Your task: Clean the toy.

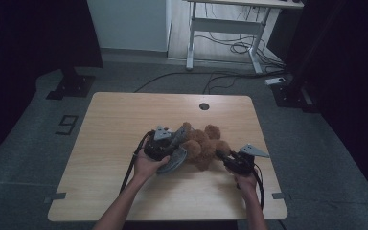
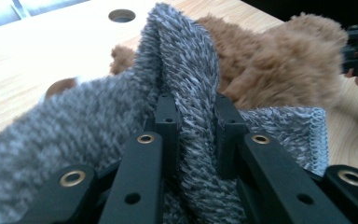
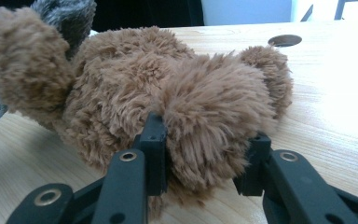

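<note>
I hold the bear (image 1: 205,143) mid-table, lying on the wood. My right gripper (image 3: 205,154) is clamped on one plush limb; my left gripper (image 2: 196,121) pinches a fold of the grey cloth (image 2: 182,70), which rests against the bear's side. To do this step well, I should keep the right grip steady as an anchor and draw the cloth slowly over the bear without letting the fold slip.

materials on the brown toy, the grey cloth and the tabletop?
Brown toy: plush, long shaggy pile, matte; looks like synthetic fur.
Grey cloth: fuzzy knit or fleece, flecked grey and white, with a stitched edge; it folds softly between the jaws.
Tabletop: pale wood grain, smooth and slightly shiny; probably laminate, though veneer can't be ruled out.
</note>
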